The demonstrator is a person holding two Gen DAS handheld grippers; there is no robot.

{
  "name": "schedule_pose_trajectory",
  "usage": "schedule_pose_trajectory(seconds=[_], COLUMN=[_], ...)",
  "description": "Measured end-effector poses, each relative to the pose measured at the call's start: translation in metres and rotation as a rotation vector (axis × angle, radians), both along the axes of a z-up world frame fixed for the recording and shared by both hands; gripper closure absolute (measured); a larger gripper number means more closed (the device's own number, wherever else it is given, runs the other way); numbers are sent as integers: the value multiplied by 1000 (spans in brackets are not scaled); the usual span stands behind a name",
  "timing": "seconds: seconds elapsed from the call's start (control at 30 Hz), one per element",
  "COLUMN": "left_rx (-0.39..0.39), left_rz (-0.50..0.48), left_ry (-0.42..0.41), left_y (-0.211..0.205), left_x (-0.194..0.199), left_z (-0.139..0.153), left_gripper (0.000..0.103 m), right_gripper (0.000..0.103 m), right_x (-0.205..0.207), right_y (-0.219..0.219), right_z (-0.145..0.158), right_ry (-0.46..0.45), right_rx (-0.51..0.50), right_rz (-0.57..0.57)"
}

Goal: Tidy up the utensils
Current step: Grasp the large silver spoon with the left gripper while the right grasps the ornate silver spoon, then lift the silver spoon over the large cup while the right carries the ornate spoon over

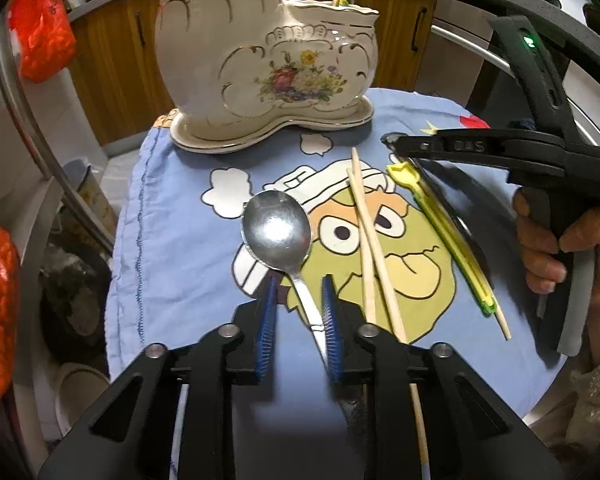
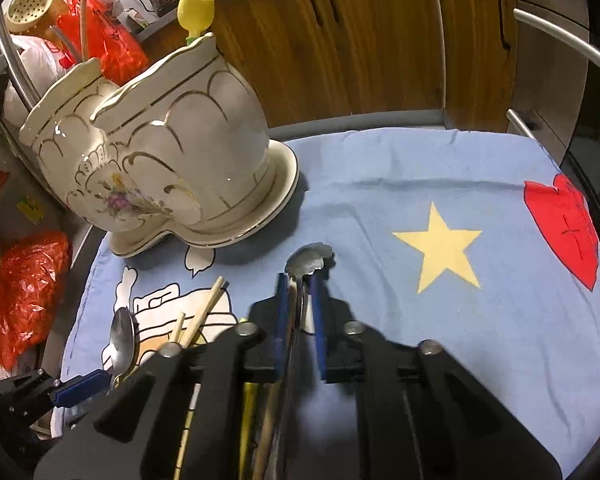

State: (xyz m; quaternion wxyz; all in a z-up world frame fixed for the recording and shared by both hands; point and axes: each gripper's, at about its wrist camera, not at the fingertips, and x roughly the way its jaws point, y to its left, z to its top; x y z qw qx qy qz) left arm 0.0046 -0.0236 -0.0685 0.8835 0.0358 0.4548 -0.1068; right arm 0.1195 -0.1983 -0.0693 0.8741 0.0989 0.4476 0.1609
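Note:
A steel spoon (image 1: 278,230) lies on the blue cartoon cloth (image 1: 172,248). My left gripper (image 1: 300,286) is open, its blue pads either side of the spoon's handle. Two wooden chopsticks (image 1: 370,240) and a yellow-green utensil (image 1: 448,236) lie to its right. My right gripper (image 2: 300,280) is shut on a dark metal utensil (image 2: 308,260) with a scalloped head, held just above the cloth; it also shows in the left wrist view (image 1: 396,142). The cream ceramic holder (image 1: 268,64) stands at the back, with a yellow-topped utensil (image 2: 194,12) in it.
Red plastic bags (image 1: 40,28) hang at the left. Wooden cabinets (image 2: 340,40) stand behind the table. A metal rail (image 2: 564,44) curves round the table's edge. The cloth has a yellow star (image 2: 440,248) and a red patch (image 2: 564,224).

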Motion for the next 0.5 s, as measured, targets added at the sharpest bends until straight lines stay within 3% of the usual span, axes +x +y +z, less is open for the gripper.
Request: schedule_pose_trajectory(seconds=[0.07,0.5], left_rx=[16,-34], left_rz=[10,-1], left_ry=[-7,-44], left_y=[2,11], left_x=[1,-2], left_z=[-1,7], left_gripper=[94,97], right_gripper=[100,100], right_x=[-2,-38], right_y=[-4,-11], right_z=[0,28], right_ry=[2,-101], right_rx=[23,26], right_rz=[-3,10])
